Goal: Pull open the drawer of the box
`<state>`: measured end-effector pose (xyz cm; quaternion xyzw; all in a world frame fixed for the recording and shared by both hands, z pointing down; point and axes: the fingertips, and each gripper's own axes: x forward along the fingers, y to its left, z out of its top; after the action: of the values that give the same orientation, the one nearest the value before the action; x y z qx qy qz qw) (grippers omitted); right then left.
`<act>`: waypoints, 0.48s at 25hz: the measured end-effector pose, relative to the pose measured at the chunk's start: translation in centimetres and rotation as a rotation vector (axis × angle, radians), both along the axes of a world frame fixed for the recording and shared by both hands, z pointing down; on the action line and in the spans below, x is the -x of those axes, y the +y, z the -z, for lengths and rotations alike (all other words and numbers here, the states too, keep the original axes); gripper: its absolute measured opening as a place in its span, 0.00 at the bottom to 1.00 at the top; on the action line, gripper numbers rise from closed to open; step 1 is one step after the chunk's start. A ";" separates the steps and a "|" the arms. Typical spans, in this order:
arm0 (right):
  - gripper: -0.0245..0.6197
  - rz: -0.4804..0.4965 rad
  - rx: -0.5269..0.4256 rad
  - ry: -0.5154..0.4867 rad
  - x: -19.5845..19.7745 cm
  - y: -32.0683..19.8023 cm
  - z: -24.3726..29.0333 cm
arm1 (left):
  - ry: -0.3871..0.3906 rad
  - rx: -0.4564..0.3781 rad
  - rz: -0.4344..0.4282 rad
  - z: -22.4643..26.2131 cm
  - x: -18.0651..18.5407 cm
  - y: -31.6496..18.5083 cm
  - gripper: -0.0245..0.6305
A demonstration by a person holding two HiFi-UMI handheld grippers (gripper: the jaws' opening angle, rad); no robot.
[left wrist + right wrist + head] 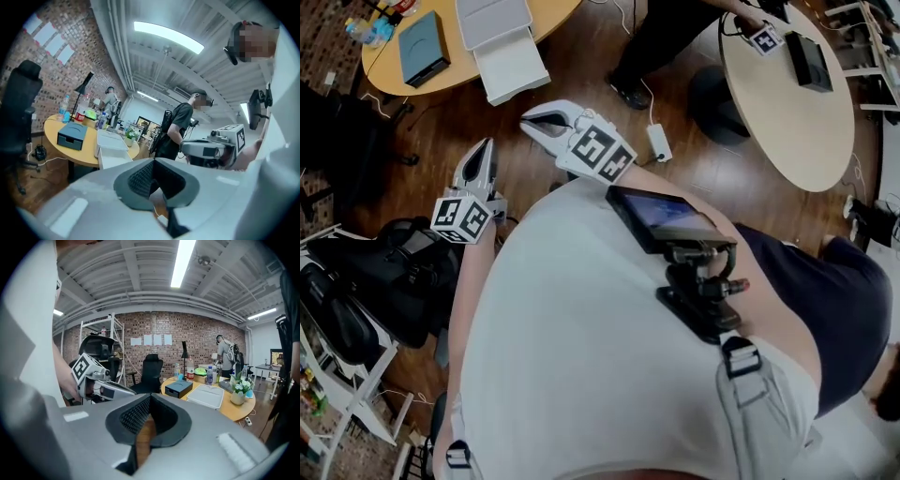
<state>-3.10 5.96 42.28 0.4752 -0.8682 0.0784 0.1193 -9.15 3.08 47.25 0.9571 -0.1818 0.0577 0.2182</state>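
Observation:
A blue-grey box [424,47] with a drawer front sits on the round wooden table [394,70] at the far left. Beside it is a white box [492,19] whose white drawer [514,67] sticks out over the table edge. Both grippers hang over the wood floor close to my chest, well short of the table. My left gripper [485,145] is shut and holds nothing; its own view shows it [157,187] aimed towards the boxes [72,135]. Just right of it, my right gripper [528,120] is also shut and holds nothing, with only a thin slit of floor showing between its jaws [143,427].
A second round table [797,103] with a black device stands at the right. A person in dark clothes [666,37] stands between the tables. Black bags and a chair [375,281] crowd the left. A white power adapter [659,142] lies on the floor.

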 end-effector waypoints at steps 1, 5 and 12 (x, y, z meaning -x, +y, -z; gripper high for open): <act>0.05 -0.003 -0.001 -0.012 0.1 0.2 0.1 | -0.010 -0.023 -0.016 0.3 -0.2 0.3 0.04; 0.05 -0.020 -0.001 -0.055 -0.4 1.3 0.4 | -0.026 -0.086 -0.078 1.4 -1.5 2.0 0.04; 0.05 -0.080 0.058 -0.128 -1.7 4.2 -1.1 | -0.053 -0.086 -0.143 0.3 -2.5 4.8 0.04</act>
<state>-1.36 10.13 43.36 0.4998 -0.8518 0.1385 0.0742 -6.60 7.92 46.92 0.9742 -0.1212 0.0908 0.1676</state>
